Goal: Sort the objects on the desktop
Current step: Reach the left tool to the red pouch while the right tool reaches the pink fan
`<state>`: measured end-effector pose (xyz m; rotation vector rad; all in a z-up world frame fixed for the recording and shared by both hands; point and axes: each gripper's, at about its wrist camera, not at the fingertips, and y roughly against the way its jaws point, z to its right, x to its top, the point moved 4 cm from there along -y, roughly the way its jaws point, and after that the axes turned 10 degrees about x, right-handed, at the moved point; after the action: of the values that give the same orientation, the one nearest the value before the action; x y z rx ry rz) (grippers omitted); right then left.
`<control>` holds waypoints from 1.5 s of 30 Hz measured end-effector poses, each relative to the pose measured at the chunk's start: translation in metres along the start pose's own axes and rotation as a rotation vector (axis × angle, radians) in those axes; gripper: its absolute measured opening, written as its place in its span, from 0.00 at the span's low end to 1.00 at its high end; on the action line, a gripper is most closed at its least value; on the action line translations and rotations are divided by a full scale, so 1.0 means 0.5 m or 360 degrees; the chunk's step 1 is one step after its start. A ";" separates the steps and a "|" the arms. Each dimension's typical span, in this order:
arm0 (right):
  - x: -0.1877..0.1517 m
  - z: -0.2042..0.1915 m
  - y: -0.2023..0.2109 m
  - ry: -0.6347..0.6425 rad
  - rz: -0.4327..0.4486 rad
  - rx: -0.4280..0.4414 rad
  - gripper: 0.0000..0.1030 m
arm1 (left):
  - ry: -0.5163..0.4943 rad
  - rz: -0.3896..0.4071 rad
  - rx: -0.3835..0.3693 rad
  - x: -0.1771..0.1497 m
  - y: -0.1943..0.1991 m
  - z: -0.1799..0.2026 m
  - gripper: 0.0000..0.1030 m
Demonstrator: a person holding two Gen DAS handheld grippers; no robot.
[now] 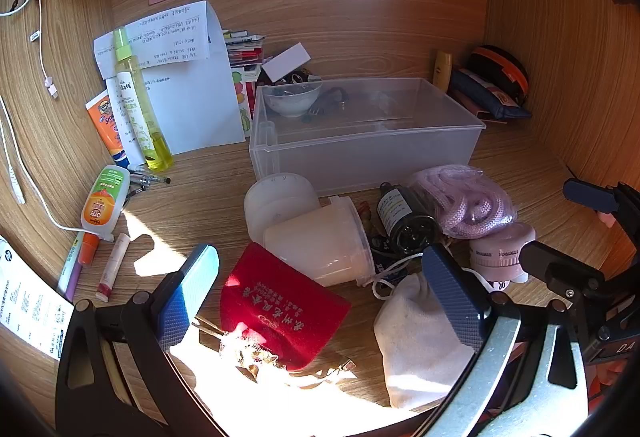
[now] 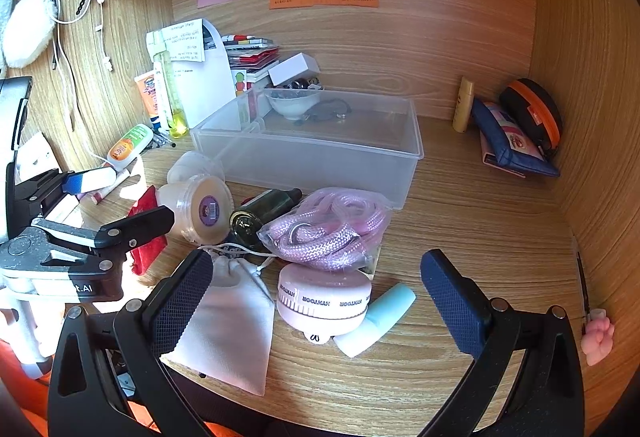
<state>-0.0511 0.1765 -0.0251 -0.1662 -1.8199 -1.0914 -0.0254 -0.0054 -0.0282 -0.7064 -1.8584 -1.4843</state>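
Observation:
A clear plastic bin [image 1: 360, 153] [image 2: 320, 161] stands mid-desk, holding a white bowl [image 1: 292, 99] and a dark strap. In front lies a pile: a red pouch [image 1: 280, 309], a tipped white tub [image 1: 320, 241] [image 2: 200, 209], a dark bottle [image 1: 404, 217] [image 2: 264, 209], a bagged pink rope [image 1: 464, 201] [image 2: 328, 229], a pink round gadget [image 2: 324, 301], a white drawstring bag [image 1: 420, 337] [image 2: 228, 329] and a pale blue tube [image 2: 376, 321]. My left gripper [image 1: 320, 297] is open above the red pouch and tub. My right gripper [image 2: 316, 305] is open around the pink gadget, not touching it.
At left lie a yellow spray bottle [image 1: 140, 109], an orange tube [image 1: 106, 125], a glue bottle [image 1: 106, 201], pens, lip balm and papers. A blue pencil case [image 2: 512, 141] and an orange-black pouch [image 2: 532, 113] sit at the back right corner. Wooden walls enclose the desk.

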 end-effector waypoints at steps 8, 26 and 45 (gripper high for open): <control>-0.002 0.003 -0.003 -0.0004 -0.0007 -0.0010 1.00 | -0.0007 0.0024 0.0007 0.001 0.006 -0.002 1.00; 0.001 0.050 0.006 -0.0077 0.0048 -0.0059 1.00 | 0.0043 -0.0013 -0.0042 -0.011 0.008 -0.083 1.00; -0.061 0.143 -0.021 -0.0248 -0.0176 0.0028 0.99 | 0.0041 -0.0279 -0.0193 -0.087 -0.090 -0.081 1.00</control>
<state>-0.0881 0.2330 -0.0644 -0.1448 -1.9969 -1.1666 -0.0248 -0.0555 -0.0835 -0.5894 -1.8625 -1.7217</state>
